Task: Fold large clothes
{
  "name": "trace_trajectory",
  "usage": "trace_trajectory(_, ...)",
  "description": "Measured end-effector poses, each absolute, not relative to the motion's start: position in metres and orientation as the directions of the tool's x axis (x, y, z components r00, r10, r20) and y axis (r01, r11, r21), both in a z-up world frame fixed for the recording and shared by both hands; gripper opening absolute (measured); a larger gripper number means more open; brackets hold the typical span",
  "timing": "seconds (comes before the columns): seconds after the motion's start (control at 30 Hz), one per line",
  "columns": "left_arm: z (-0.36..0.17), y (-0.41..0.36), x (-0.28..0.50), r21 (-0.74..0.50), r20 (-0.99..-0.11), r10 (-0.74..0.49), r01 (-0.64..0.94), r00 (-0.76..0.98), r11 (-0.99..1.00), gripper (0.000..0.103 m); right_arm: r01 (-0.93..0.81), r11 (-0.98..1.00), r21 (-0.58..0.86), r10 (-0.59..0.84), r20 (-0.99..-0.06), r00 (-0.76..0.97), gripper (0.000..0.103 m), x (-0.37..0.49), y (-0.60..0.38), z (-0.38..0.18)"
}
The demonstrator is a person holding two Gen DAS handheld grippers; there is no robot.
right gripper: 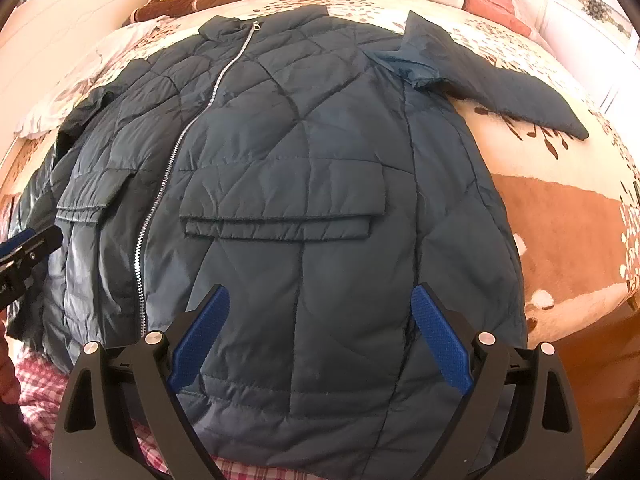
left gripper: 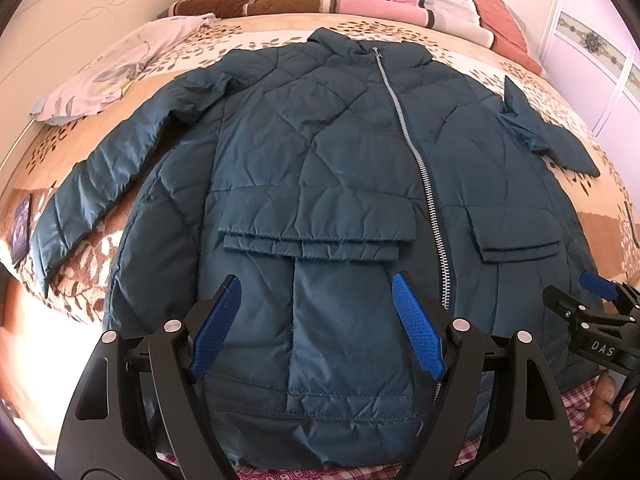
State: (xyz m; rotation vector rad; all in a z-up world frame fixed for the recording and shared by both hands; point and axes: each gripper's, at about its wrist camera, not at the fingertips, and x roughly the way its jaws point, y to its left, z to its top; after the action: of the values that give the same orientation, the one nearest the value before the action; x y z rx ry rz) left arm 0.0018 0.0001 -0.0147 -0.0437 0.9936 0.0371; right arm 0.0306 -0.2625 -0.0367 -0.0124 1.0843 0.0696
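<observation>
Jacket: I see the dark teal quilted jacket laid face up and zipped on the bed, collar away from me, hem nearest me.
Long axis: it runs from hem to collar, straight ahead of both claws; the zipper traces it, slanting slightly.
Left claw: my left claw hangs spread wide over the lower front panel, pinching nothing, just on its own side of the zipper.
Right claw: my right claw is likewise spread and empty, above the panel below the pocket flap.
Left sleeve: the left sleeve lies stretched outward and back toward me, well apart from the left claw.
Right sleeve: the right sleeve angles outward near the shoulder, far ahead of the right claw.
Nearer hand: I judge each sleeve belongs to the claw on its own side, with the left sleeve's cuff the closer reach.
Coming move: I judge no fold is made yet; folding a sleeve inward across the long axis looks the sensible start.
</observation>
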Motion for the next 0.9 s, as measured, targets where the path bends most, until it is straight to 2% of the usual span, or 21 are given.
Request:
trace_trajectory(0.23, -0.012, 0.002, 0.008, -0.013, -0.835, 0.018, -0.052, 0.549, 0.999, 0.081, 0.01, 0.984, 0.177, 0.153, -0.88, 0.449, 0.088, 0.037, -0.29, -0.031)
trace_trajectory(0.37, -0.01, 0.001, 0.015, 0.002, -0.84, 0.027, -0.046, 0.543, 0.999, 0.081, 0.057, 0.986, 0.158, 0.11, -0.861, 0.496, 0.069, 0.046, -0.317, -0.021)
trace_trajectory(0.4, -0.01, 0.001, 0.018, 0.006, -0.841, 0.029, -0.044, 0.54, 0.999, 0.081, 0.079, 0.982, 0.169, 0.106, -0.854, 0.51, 0.061, 0.05, -0.328, -0.017)
trace_trajectory(0.53, -0.01, -0.004, 0.028, 0.017, -0.845, 0.032, -0.034, 0.533, 0.999, 0.081, 0.152, 0.961, 0.23, 0.107, -0.818, 0.565, 0.049, 0.061, -0.37, -0.007)
trace_trajectory(0.9, -0.018, -0.022, 0.051, 0.035, -0.862, 0.035, -0.01, 0.505, 0.999, 0.081, 0.401, 0.768, 0.499, 0.107, -0.718, 0.688, 0.048, 0.125, -0.536, -0.005)
